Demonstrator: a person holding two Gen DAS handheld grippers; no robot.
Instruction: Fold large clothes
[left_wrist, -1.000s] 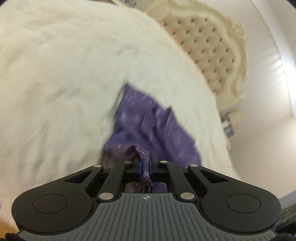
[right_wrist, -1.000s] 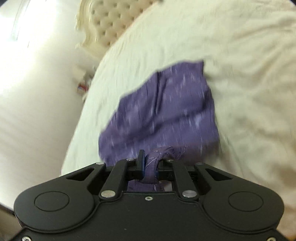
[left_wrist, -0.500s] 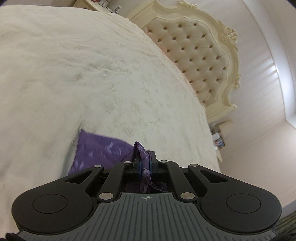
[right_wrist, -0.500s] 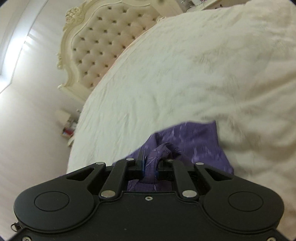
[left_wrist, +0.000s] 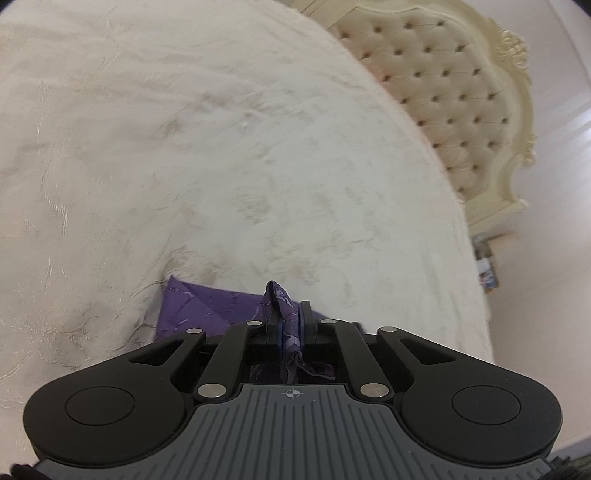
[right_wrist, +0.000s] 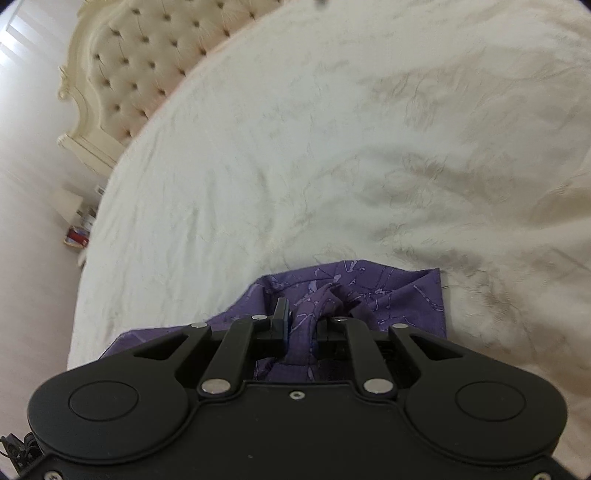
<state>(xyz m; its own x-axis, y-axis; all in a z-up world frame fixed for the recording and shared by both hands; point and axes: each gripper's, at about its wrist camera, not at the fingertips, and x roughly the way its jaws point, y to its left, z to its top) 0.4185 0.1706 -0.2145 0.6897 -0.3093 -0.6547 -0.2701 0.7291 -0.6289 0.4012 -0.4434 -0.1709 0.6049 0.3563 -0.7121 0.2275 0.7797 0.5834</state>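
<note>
On the cream bedspread (left_wrist: 258, 147), near its edge: purple patterned garment (right_wrist: 388, 291). Left tongs (left_wrist: 290, 314) pinch a fold of it, jaws easing apart; right tongs (right_wrist: 301, 321) likewise opening, bunched cloth between them. Tufted headboard (left_wrist: 454, 92) beyond.

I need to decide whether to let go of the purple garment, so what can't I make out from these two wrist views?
- Left wrist view: most of the purple garment lies behind the left gripper body, so the fold is unseen.
- Right wrist view: the right gripper body hides the garment's near part; its fingers are opening around a bunched ridge.
- Bedside items: too small, blurred.
- Each view omits the other gripper.
</note>
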